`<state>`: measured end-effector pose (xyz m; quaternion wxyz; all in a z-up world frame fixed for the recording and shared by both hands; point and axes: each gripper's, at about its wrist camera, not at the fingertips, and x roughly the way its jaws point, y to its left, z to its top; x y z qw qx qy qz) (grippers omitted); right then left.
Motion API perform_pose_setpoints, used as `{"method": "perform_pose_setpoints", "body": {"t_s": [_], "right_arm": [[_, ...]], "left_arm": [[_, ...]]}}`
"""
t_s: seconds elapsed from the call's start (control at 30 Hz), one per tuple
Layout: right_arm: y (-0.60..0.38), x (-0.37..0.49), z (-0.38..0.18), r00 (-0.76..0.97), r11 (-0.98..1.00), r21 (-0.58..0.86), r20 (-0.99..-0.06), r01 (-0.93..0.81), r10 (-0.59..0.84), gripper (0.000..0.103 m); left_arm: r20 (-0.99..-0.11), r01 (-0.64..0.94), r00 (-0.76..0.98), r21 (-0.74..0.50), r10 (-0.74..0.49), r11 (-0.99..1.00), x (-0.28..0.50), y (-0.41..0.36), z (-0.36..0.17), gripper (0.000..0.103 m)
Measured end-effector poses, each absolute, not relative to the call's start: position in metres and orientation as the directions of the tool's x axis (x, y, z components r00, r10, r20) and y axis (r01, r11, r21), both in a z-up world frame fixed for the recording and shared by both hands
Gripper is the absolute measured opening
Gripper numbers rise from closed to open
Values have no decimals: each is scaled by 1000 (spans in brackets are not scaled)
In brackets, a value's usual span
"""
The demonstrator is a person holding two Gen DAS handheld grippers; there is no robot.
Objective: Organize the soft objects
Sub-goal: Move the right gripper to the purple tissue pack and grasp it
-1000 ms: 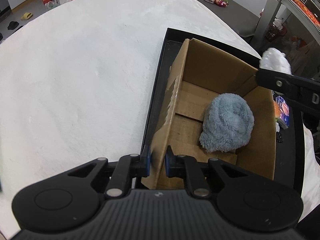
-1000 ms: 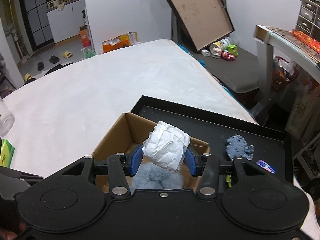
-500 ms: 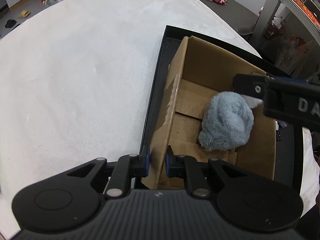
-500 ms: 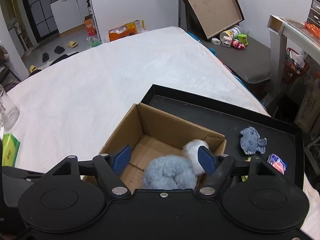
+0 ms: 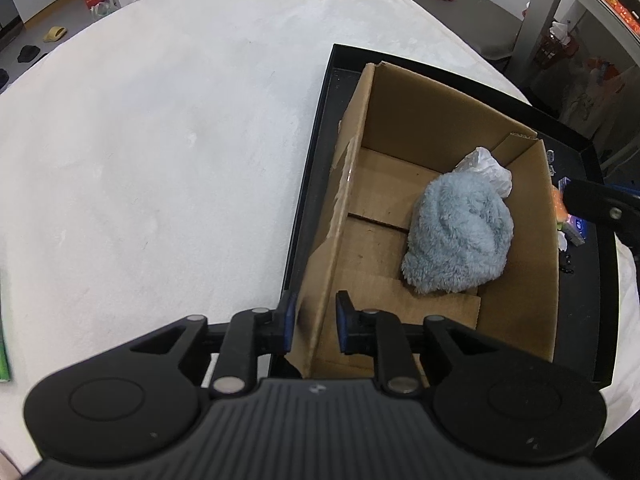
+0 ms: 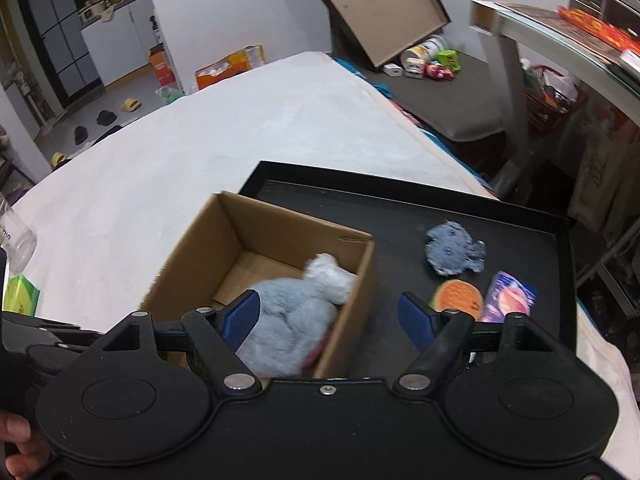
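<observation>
An open cardboard box (image 5: 448,120) (image 6: 264,224) stands in a black tray (image 5: 320,128) (image 6: 360,208) on a white bed. Inside lie a fluffy light blue plush (image 5: 456,232) (image 6: 288,312) and a white crumpled wad (image 5: 488,168) (image 6: 328,276) against the far wall. My left gripper (image 5: 316,326) is shut on the box's near left wall. My right gripper (image 6: 330,320) is open and empty above the box's right wall. A darker blue fuzzy piece (image 6: 454,254) lies on the tray to the right of the box.
An orange round item (image 6: 456,298) and a small purple packet (image 6: 508,298) lie on the tray beside the box. The white bed (image 5: 160,140) spreads left. A green item (image 6: 20,294) and a clear bottle (image 6: 16,236) sit at the far left. A desk stands to the right.
My right gripper opened and dropped the white wad into the box beside the blue plush, then drew back to the right. My left gripper kept its hold on the box wall.
</observation>
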<state>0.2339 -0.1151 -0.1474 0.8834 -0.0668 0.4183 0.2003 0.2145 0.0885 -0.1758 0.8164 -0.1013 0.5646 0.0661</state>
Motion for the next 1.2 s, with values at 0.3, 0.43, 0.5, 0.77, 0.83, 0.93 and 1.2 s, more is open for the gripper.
{"method": "perform_pose_setpoints", "body": {"t_s": [0.3,0.43,0.5,0.77,0.83,0.93,1.2], "right_arm": [[-148,237,-150,570,920,74,-765,-385,300,76],[-163,241,-152,568,920,86,-764,-381,307,76],[-170,244,-154,566,921,95,-763,-378,311,76],[-211,262,-183,551,929,211,-756,-305,353,75],[-219,267,-193,545,933,239,-761,-270,353,75],[-227,272,-202,556,935,246,-754,-255,350,75],[-250,294,-216,598,952,238,-741,-193,306,74]], "left_arm": [[-935,-239,351,-46,42,970,216,84,-171,45],[-934,-242,353,-27,61,970,217,80,-167,50],[-933,-243,352,-15,74,970,218,77,-167,52],[-935,-255,332,41,127,966,222,70,-167,56],[-935,-253,324,59,142,966,224,67,-168,56],[-934,-252,316,89,169,964,227,63,-168,57],[-929,-236,296,155,223,959,241,47,-168,57]]}}
